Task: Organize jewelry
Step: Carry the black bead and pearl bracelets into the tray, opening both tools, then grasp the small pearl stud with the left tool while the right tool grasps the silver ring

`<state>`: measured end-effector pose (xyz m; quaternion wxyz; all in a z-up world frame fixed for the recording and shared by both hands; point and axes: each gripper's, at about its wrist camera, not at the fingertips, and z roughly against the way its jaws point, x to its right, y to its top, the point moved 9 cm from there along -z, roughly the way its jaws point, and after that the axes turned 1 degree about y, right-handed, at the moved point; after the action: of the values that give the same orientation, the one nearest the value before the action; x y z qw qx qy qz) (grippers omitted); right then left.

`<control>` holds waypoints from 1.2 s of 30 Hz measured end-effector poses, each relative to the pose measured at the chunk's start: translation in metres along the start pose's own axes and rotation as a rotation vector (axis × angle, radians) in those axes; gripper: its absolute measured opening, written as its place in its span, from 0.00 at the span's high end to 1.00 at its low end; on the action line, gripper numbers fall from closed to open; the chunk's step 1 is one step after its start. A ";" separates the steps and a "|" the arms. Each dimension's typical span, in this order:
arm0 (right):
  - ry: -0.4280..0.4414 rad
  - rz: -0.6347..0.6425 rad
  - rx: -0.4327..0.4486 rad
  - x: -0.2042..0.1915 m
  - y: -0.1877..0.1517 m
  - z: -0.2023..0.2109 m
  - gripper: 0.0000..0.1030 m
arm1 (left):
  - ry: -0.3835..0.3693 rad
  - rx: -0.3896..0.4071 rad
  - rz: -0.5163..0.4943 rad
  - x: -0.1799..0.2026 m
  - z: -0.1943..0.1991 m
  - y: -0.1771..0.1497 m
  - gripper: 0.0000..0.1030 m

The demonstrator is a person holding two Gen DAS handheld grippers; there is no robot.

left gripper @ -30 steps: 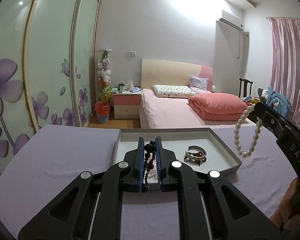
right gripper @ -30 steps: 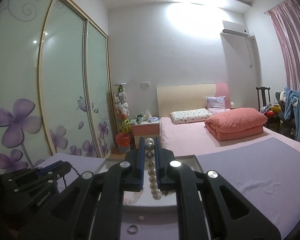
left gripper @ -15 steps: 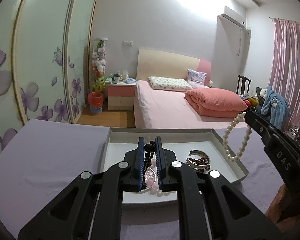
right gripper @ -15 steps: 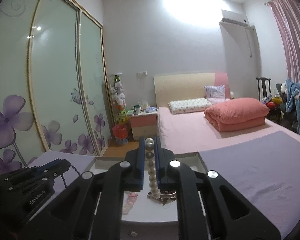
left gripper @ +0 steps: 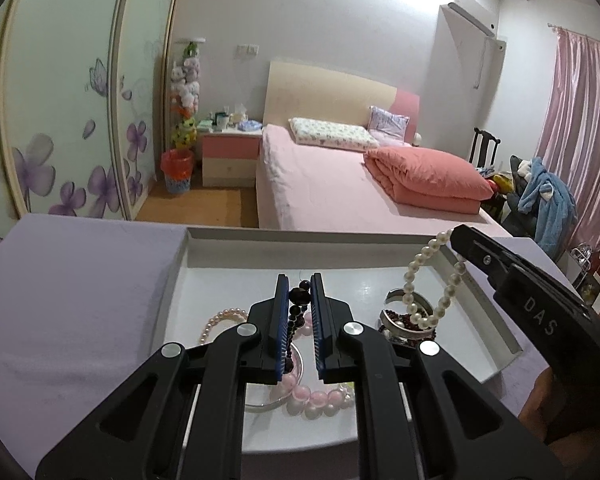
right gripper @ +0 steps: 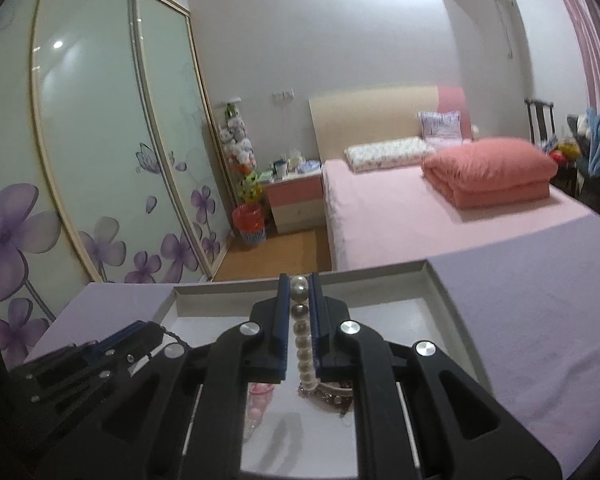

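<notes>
Over the near end of the white tray (left gripper: 496, 312), the left gripper (left gripper: 299, 300) is clenched on a dark bead string (left gripper: 296, 312); the beads run between its blue pads and hang down toward the tray floor. Directly below the pads, on the tray floor, lie a pink bead bracelet (left gripper: 316, 394) and a clear bangle (left gripper: 296, 364); which lies on top cannot be told. A smaller loop of pale pink pearls (left gripper: 220, 320) lies to their left, partly hidden by the gripper body.

Right of the left gripper, the right gripper (right gripper: 299, 300) grasps a white pearl bracelet (left gripper: 432, 280). In the left wrist view the loop dangles from the gripper tip above the tray's right half, its lowest pearls just over a silver bangle (left gripper: 414, 300) and a dark red bead bracelet (left gripper: 404, 320) lying together on the tray floor. Contact between the pearls and those pieces cannot be told. In the right wrist view the pearls line up in single file between the pads.

The tray sits on a lavender cloth (left gripper: 80, 300) that covers the work surface.

Beyond the surface edge: wood floor, a pink bed (left gripper: 340, 184) with a folded coral quilt (left gripper: 424, 176), a pink and cream nightstand (left gripper: 230, 156), and a red bin (left gripper: 176, 170) beside it. Left, sliding wardrobe doors (right gripper: 100, 160) with purple flower prints. Far right, pink curtains (left gripper: 580, 120).
</notes>
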<state>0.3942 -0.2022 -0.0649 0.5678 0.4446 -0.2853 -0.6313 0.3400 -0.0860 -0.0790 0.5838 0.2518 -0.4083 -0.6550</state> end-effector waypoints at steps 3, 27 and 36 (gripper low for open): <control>0.003 -0.028 -0.026 0.008 -0.002 -0.006 0.74 | -0.016 -0.019 0.029 -0.004 -0.002 -0.003 0.87; 0.068 0.060 -0.232 -0.008 -0.092 0.054 0.66 | 0.030 -0.064 0.090 -0.053 0.055 -0.036 0.57; 0.109 0.170 -0.418 -0.049 -0.155 0.058 0.64 | 0.087 -0.065 0.132 -0.081 0.075 -0.051 0.51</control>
<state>0.2690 -0.1337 -0.1613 0.7133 0.3253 -0.1539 -0.6015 0.2667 0.0102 -0.0922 0.6507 0.2337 -0.3769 -0.6164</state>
